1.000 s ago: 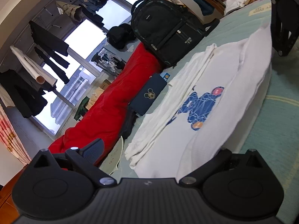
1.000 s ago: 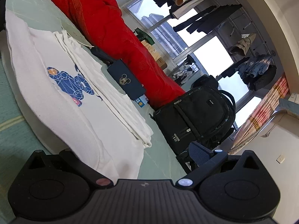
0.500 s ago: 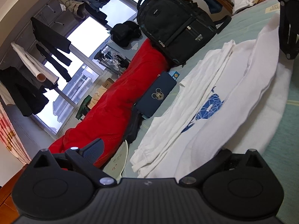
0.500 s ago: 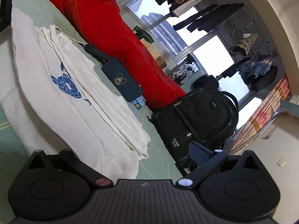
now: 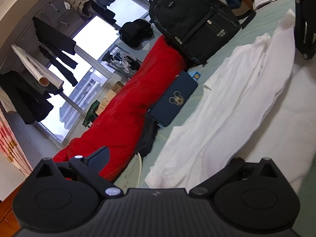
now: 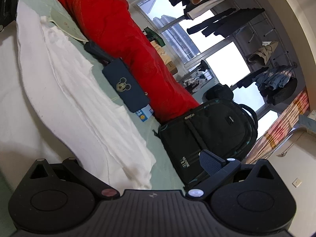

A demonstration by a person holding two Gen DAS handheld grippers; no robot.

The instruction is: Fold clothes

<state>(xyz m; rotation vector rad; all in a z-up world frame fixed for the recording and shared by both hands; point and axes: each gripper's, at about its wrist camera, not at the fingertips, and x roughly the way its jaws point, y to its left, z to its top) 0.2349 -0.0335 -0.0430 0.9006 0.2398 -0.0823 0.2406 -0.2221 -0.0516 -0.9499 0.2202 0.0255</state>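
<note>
A white T-shirt (image 5: 227,106) lies on the pale green bed (image 5: 221,55), one half turned over the other so that no print shows. In the left wrist view my left gripper (image 5: 167,158) stands open at the shirt's near end: the left fingertip (image 5: 100,156) is bare and the right finger is hidden under the cloth. My right gripper (image 6: 138,158) is also open at the shirt's (image 6: 65,90) other end. Its right fingertip (image 6: 209,159) is bare over the backpack, and cloth covers the left finger. Each gripper shows at the edge of the other's view.
A red quilt (image 5: 126,114) runs along the shirt's far side. Beside it lie a dark blue case with a mouse emblem (image 5: 175,100) and a black backpack (image 5: 193,19). A paper sheet (image 5: 132,173) lies near my left gripper. Windows and hanging clothes (image 5: 53,37) are beyond.
Both grippers have carried the raised shirt edge across toward the red quilt. The folded half now covers the blue print that showed earlier.
</note>
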